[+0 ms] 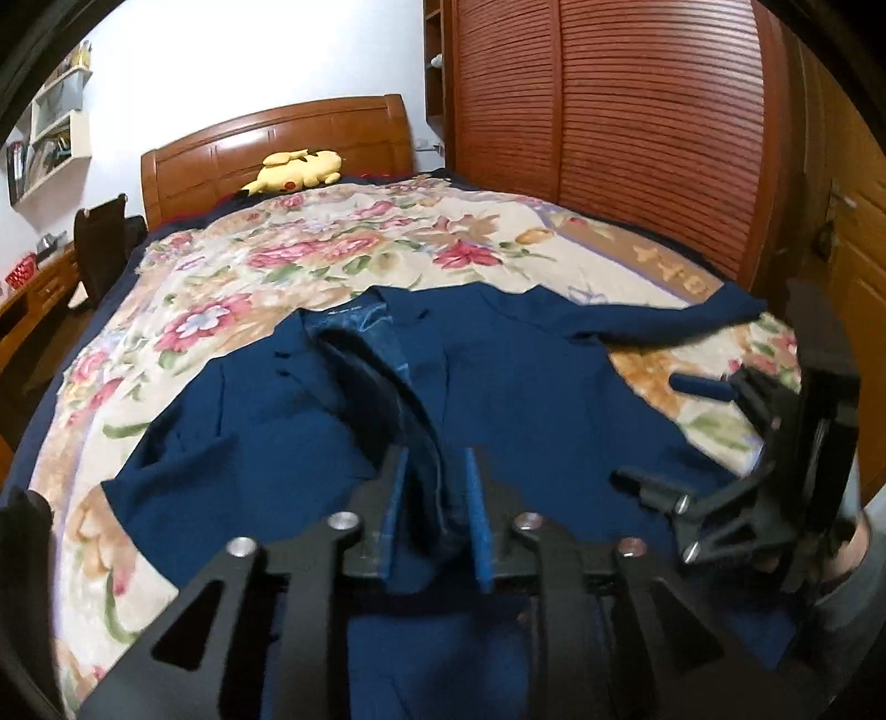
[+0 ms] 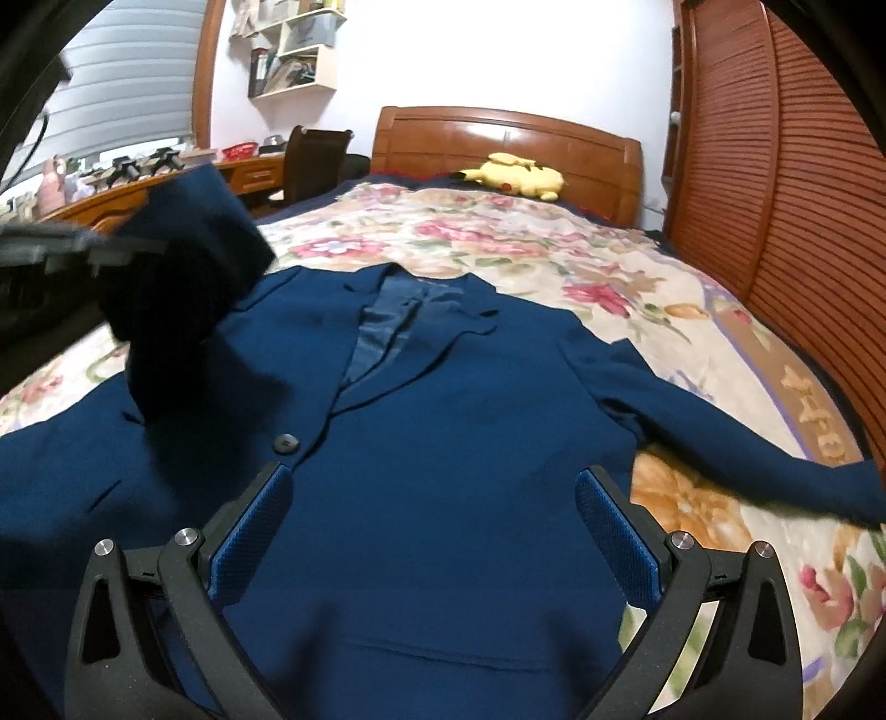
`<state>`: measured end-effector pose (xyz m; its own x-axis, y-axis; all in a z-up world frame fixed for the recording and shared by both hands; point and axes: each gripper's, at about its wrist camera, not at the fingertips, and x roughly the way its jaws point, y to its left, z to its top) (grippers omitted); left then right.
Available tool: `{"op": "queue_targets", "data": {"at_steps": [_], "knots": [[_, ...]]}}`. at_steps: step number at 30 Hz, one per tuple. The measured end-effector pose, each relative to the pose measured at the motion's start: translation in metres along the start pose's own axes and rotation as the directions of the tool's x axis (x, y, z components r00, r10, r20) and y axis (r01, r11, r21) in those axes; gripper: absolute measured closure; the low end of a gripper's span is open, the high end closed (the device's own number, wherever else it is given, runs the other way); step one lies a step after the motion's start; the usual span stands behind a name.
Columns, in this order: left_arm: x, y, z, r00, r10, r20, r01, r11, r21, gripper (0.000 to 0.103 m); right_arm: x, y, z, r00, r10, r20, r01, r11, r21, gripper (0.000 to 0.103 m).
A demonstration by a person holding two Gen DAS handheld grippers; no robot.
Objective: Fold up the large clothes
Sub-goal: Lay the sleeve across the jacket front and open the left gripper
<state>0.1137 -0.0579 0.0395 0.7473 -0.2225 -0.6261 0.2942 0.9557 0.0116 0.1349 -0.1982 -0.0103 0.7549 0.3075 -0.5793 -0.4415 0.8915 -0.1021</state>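
Note:
A navy blue suit jacket (image 2: pixel 443 399) lies front-up on the floral bedspread (image 2: pixel 554 249), its right sleeve (image 2: pixel 775 471) stretched out to the side. It also shows in the left wrist view (image 1: pixel 498 387). My left gripper (image 1: pixel 437 515) is shut on a fold of the jacket's left sleeve and holds it lifted; that sleeve (image 2: pixel 188 266) hangs from the left gripper at the left of the right wrist view. My right gripper (image 2: pixel 437 531) is open and empty, low over the jacket's lower front. It appears at the right of the left wrist view (image 1: pixel 775 443).
A yellow plush toy (image 2: pixel 520 174) lies by the wooden headboard (image 2: pixel 498 138). A slatted wooden wardrobe (image 2: pixel 775 166) stands along the bed's right side. A desk (image 2: pixel 166 188) with a chair (image 2: pixel 315 160) is at the left, wall shelves (image 2: pixel 299 50) above it.

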Motion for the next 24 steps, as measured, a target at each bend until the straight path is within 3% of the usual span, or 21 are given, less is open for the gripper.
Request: {"op": "queue_targets", "data": {"at_steps": [2, 10, 17, 24], "knots": [[-0.001, -0.001, -0.009, 1.0, -0.011, -0.009, 0.011, 1.0, 0.002, 0.067, 0.0, -0.002, -0.001, 1.0, 0.003, -0.003, -0.003, 1.0, 0.007, 0.0], [-0.013, 0.018, -0.045, 1.0, 0.008, 0.03, -0.006, 0.998, -0.07, 0.051, 0.006, 0.008, 0.004, 0.999, 0.042, -0.009, -0.042, 0.999, 0.011, 0.002], [-0.016, 0.042, -0.071, 0.995, 0.077, 0.066, -0.068, 0.988, -0.136, 0.05, 0.021, 0.024, 0.008, 0.995, 0.097, -0.037, -0.097, 0.995, -0.013, 0.012], [-0.019, 0.061, -0.087, 0.992, 0.102, 0.077, -0.087, 0.98, -0.177, 0.05, 0.049, 0.037, 0.005, 0.984, 0.137, -0.114, -0.141, 0.99, -0.03, 0.023]]}}
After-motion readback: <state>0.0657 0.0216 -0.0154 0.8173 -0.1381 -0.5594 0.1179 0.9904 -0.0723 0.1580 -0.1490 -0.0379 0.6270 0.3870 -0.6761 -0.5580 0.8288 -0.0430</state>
